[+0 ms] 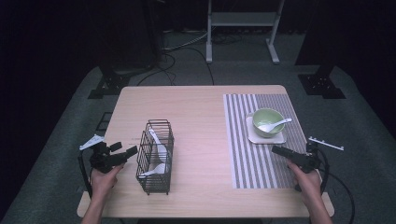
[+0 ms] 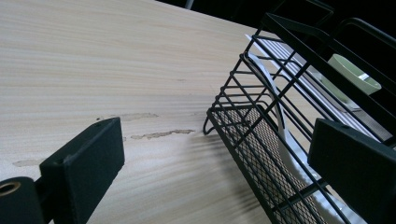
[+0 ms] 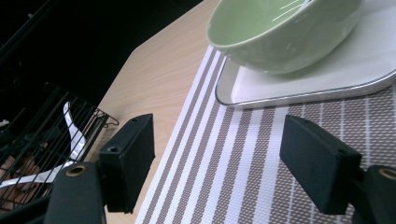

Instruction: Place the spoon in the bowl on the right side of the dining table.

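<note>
The table [image 1: 201, 107] is a pale wooden top with a dark carpeted floor around it and a white metal frame [image 1: 243, 21] standing beyond its far edge. On the right part of the table lies a striped placemat [image 1: 243, 158], running from the far edge almost to the near one. Left of the middle stands a black wire basket [image 1: 155, 156], upright, its long side running away from the person. Two white spoons [image 1: 159, 147] lie inside it, one leaning against the far wall, one lower toward the near end.

On the far part of the placemat sits a small white tray [image 1: 280, 138], and on that tray a green bowl [image 1: 268, 121] with another white spoon [image 1: 280, 123] resting in it, handle pointing right over the rim.

The left tool [image 1: 122, 154] is held just beside the basket's left wall, its jaws spread apart and empty; in the left gripper view one jaw is over bare table and the other is in front of the wire wall, which stands between the tool and the spoons.

The right tool [image 1: 280, 151] hovers over the placemat, just near of the tray, jaws wide apart with nothing between them, pointing toward the bowl.
</note>
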